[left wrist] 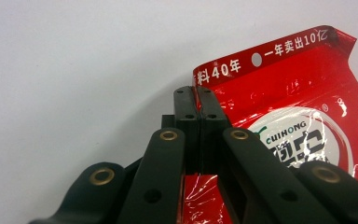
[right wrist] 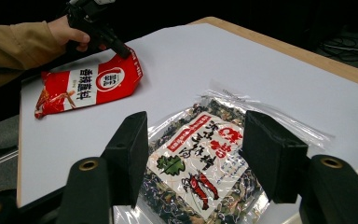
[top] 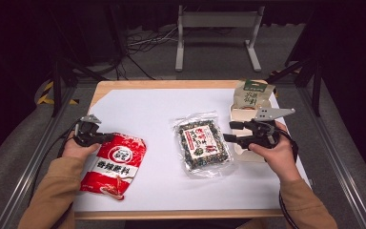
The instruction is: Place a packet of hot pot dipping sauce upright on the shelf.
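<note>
1. The desk [top: 138,107] was a pale wooden top under a smooth white sheet, standing in a dark room with cables and a grey metal stand on the floor beyond its far edge.
2. Near the front left corner lay a glossy red pouch [top: 116,164], crinkled and flat, printed with white characters and a round white emblem; its lower end was cut off in the left gripper view.
3. The left gripper [top: 108,138] had its black jaws pressed together on the pouch's upper edge; how much foil sat between them was hidden behind the jaws in its own view.
4. The left hand [top: 77,149], in a tan sleeve, gripped the tool by the desk's left edge.
5. At the desk's middle lay a clear plastic bag [top: 203,144] of dark dried bits with a red-and-white label, its crimped seams shiny.
6. The right gripper [top: 228,131] hovered just beside that bag with its jaws spread, nothing between them.
7. Toward the right edge sat a shallow pale tray [top: 238,114], largely hidden by the right hand [top: 276,151].
8. Near the far right corner stood a tan paper pouch [top: 253,94] with a green top; its print was too small to read.
</note>
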`<state>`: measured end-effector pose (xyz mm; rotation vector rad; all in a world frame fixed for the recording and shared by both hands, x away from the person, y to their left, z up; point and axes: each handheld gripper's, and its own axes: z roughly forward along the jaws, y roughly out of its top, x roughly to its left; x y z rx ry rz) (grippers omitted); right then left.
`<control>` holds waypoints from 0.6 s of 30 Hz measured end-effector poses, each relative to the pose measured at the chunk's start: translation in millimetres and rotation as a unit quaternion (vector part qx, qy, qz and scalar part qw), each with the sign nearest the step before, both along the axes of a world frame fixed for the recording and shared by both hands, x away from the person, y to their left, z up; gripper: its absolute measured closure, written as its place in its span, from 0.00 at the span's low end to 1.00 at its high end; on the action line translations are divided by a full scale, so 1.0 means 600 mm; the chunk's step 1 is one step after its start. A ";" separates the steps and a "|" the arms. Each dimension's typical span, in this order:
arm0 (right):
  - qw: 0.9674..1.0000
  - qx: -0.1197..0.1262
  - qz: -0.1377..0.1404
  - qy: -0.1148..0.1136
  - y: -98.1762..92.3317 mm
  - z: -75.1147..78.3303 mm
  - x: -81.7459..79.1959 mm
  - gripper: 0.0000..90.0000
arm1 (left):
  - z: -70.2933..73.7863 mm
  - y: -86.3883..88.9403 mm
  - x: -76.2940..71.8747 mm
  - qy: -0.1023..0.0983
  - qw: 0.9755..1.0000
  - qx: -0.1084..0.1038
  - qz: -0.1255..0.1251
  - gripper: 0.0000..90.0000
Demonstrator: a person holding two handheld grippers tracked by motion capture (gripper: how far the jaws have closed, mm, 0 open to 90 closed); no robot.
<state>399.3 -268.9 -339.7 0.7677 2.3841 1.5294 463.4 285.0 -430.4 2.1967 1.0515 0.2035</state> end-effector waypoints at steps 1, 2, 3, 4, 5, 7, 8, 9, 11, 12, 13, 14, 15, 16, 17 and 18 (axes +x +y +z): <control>1.000 0.000 0.000 0.000 0.000 0.000 0.000 0.45 | 0.002 0.000 0.000 0.003 1.000 0.002 0.003 0.99; 1.000 0.000 0.000 0.000 0.000 0.000 0.000 0.45 | 0.004 0.000 -0.001 0.004 1.000 0.005 0.005 0.99; 1.000 -0.001 0.000 0.000 0.000 0.000 0.000 0.45 | 0.007 0.000 -0.002 0.003 1.000 0.005 0.006 0.99; 1.000 -0.001 0.000 0.000 0.000 0.000 0.000 0.45 | 0.010 0.000 -0.003 0.001 1.000 0.008 0.005 0.99; 1.000 -0.001 0.000 0.000 0.001 0.000 0.000 0.45 | 0.014 0.001 -0.005 0.004 1.000 0.006 0.007 1.00; 1.000 -0.001 0.000 0.000 0.001 0.000 0.000 0.45 | 0.020 0.001 -0.007 0.004 1.000 0.007 0.007 1.00; 1.000 -0.001 0.000 -0.001 0.001 0.001 0.001 0.45 | 0.023 0.002 -0.009 0.002 1.000 0.006 0.008 1.00; 1.000 0.000 0.000 -0.002 0.001 0.002 0.001 0.45 | 0.027 0.003 -0.011 0.005 1.000 0.004 0.009 1.00; 1.000 0.000 0.002 -0.003 0.003 0.004 0.001 0.45 | 0.036 0.005 -0.015 0.002 1.000 0.004 0.012 1.00; 1.000 0.000 0.002 -0.004 0.004 0.004 0.001 0.45 | 0.042 0.005 -0.019 0.001 1.000 0.003 0.013 1.00; 1.000 0.000 0.003 -0.005 0.004 0.005 0.002 0.45 | 0.048 0.005 -0.023 -0.003 1.000 0.002 0.013 1.00; 1.000 0.000 0.004 -0.005 0.005 0.005 0.002 0.45 | 0.055 0.004 -0.027 -0.009 1.000 0.003 0.012 1.00; 1.000 0.000 0.004 -0.006 0.005 0.006 0.002 0.45 | 0.062 0.004 -0.031 -0.014 1.000 0.004 0.012 1.00; 1.000 0.001 0.004 -0.006 0.006 0.006 0.002 0.45 | 0.071 0.005 -0.037 -0.019 1.000 0.003 0.013 1.00; 1.000 0.000 0.005 -0.007 0.007 0.007 0.003 0.45 | 0.071 0.005 -0.037 -0.019 1.000 0.003 0.013 1.00; 1.000 0.000 0.006 -0.007 0.008 0.007 0.003 0.45 | 0.079 0.006 -0.041 -0.026 1.000 0.001 0.013 1.00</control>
